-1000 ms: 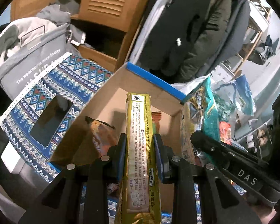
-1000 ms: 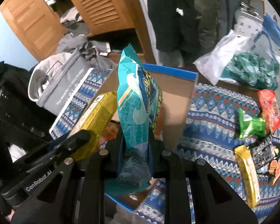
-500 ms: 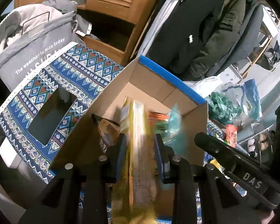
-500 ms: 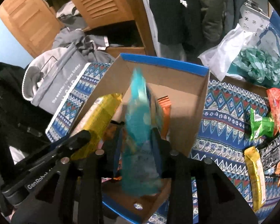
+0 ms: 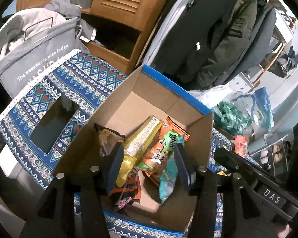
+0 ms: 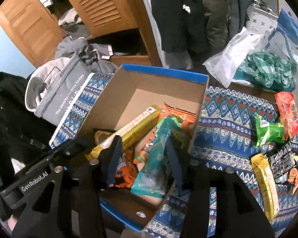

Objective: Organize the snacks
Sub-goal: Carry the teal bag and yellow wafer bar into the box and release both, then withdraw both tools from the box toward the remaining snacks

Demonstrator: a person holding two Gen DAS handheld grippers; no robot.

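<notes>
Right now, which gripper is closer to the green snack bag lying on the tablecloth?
Right. The right gripper hangs open over the cardboard box, with the green snack bag just past the box's right wall. The left gripper sits on the box's far side from it.

Both fisheye views are dim and cool-toned, with the brightest patches at the pale blue wall at far left of the right wrist view and the pale area at the right edge of the left wrist view. Straight lines bow strongly toward the rims, and black vignette fills every corner. The box point(image 5: 174, 88) interior is evenly lit with soft shadow at its near wall; the hanging coats point(image 5: 206, 39) at top are slightly smeared, and detail is grainy.
</notes>
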